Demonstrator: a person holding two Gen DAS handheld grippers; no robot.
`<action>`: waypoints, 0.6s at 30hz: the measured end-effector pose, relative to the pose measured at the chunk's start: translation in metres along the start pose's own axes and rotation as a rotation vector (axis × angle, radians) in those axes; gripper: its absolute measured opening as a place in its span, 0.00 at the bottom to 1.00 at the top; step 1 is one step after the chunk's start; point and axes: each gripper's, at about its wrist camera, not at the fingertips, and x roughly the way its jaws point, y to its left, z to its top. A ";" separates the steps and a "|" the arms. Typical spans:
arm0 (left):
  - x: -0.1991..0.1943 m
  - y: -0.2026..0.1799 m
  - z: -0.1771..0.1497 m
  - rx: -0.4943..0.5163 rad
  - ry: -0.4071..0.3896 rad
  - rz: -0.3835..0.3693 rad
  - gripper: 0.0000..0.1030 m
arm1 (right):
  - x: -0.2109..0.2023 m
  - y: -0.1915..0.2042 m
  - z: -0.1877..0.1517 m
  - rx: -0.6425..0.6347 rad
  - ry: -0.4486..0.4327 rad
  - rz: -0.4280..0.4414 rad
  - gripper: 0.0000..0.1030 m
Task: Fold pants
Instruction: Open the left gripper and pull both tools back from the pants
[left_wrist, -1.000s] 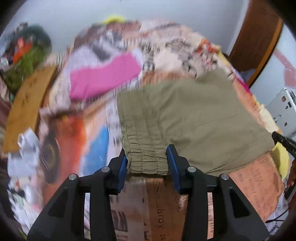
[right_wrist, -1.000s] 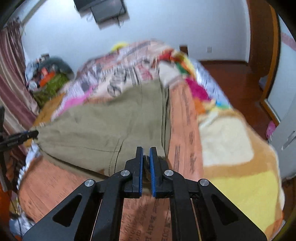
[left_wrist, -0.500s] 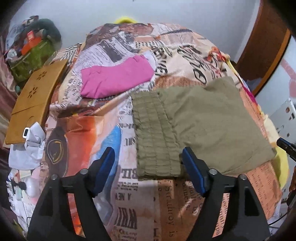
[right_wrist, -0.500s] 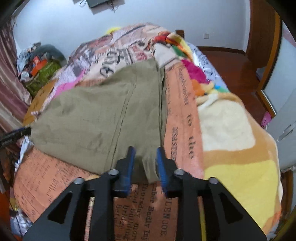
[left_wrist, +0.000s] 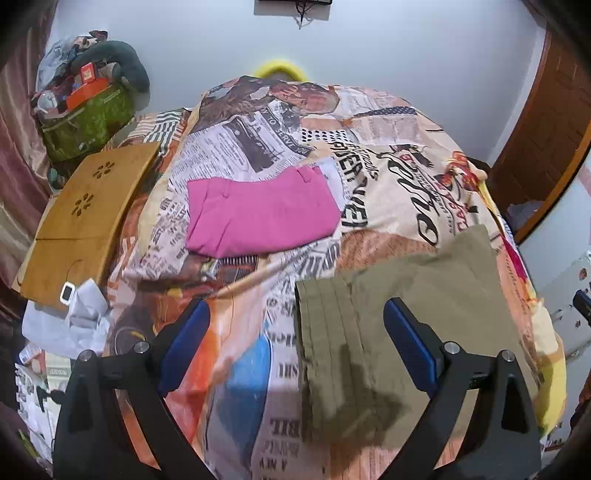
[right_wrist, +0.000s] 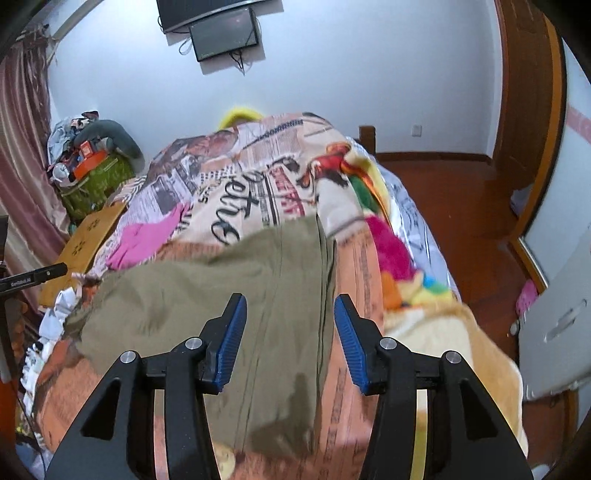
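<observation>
Olive pants (left_wrist: 399, 332) lie folded flat on the newspaper-print bedspread (left_wrist: 288, 125), their gathered waistband on the left in the left wrist view. My left gripper (left_wrist: 295, 332) hovers above that waistband edge, its jaws still opening wide, with nothing pressed between the blue pads. From the other side, the olive pants (right_wrist: 221, 295) spread left of an orange panel of the bedspread (right_wrist: 258, 192). My right gripper (right_wrist: 290, 332) hangs above their right edge with jaws opening, and the pads stand clear of the cloth.
A folded pink garment (left_wrist: 258, 214) lies farther up the bed. A wooden board (left_wrist: 85, 218) and a green bag of clutter (left_wrist: 85, 122) stand left. A yellow-orange blanket (right_wrist: 461, 350) covers the bed's right side, wooden floor (right_wrist: 461, 192) beyond. The other gripper's tip (right_wrist: 33, 277) shows at left.
Both grippers let go of the pants, opened and lifted away. The pants now lie flat on the bed.
</observation>
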 end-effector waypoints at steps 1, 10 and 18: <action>0.005 0.000 0.003 -0.001 0.005 0.003 0.93 | 0.005 0.000 0.004 -0.005 -0.001 0.001 0.44; 0.061 0.005 0.025 -0.021 0.087 -0.004 0.93 | 0.052 -0.010 0.032 -0.018 0.028 0.008 0.44; 0.108 0.010 0.028 -0.062 0.163 0.001 0.93 | 0.110 -0.025 0.055 -0.002 0.071 0.012 0.44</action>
